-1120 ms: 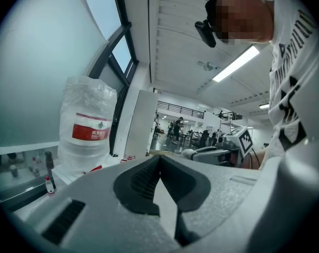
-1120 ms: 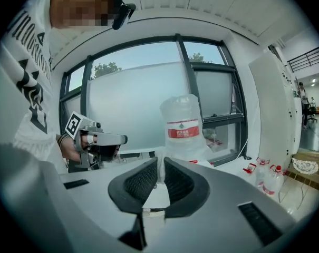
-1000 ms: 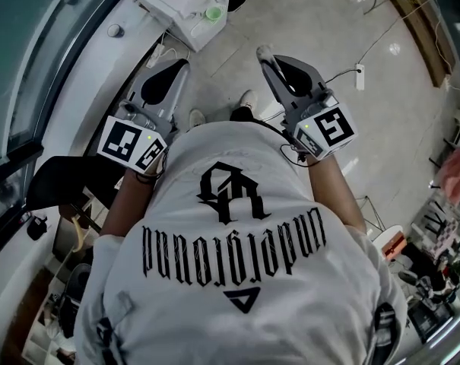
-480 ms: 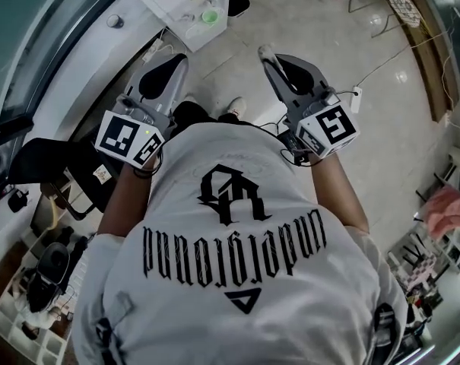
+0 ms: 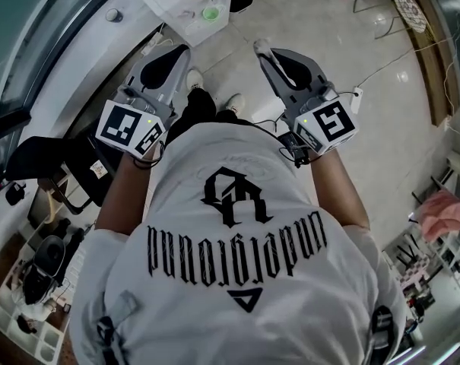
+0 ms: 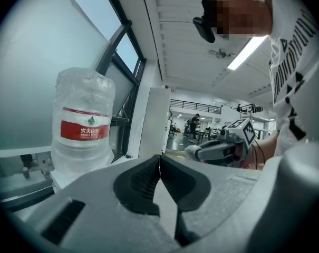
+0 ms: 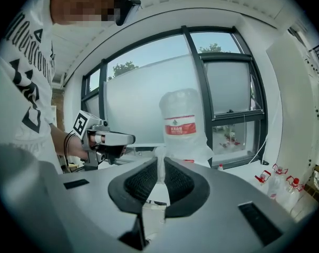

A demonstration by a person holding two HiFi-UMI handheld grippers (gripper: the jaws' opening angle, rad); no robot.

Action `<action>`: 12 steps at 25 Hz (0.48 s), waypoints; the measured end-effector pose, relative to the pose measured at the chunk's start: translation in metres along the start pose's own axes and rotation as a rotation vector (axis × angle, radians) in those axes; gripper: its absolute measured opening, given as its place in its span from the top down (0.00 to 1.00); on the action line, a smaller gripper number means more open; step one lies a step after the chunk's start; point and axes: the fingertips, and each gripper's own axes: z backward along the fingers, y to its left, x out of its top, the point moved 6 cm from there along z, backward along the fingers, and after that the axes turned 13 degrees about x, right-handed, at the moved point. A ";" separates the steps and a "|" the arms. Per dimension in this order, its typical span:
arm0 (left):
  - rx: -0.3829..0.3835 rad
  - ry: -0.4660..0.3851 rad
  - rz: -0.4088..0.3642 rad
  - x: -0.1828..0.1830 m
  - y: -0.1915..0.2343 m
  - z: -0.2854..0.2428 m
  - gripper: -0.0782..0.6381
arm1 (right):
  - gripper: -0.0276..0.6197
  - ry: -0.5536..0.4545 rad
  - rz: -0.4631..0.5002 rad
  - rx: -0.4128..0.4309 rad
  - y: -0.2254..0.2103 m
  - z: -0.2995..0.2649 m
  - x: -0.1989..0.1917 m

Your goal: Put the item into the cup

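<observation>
Closer, right gripper's (image 7: 160,158) whitish strip (image 7: 160,170), perhaps

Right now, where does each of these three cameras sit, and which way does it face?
Head view: on the person's head, facing steeply down at the floor; shows the white shirt, left gripper and right gripper.
Left gripper view: on the left gripper, facing past its shut jaws to a water bottle; shirt at right.
Right gripper view: on the right gripper, facing a window past jaws pinching a white item; shirt at left.
Shared: both gripper views show the bottle and the opposite gripper.
</observation>
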 end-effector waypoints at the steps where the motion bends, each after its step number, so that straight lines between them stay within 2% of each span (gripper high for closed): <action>1: -0.004 0.006 -0.010 -0.004 0.002 -0.005 0.87 | 0.89 0.005 -0.004 -0.002 -0.004 -0.003 -0.003; 12: -0.032 0.095 0.026 -0.065 0.036 -0.055 0.87 | 0.89 0.064 -0.116 -0.016 -0.050 -0.045 -0.052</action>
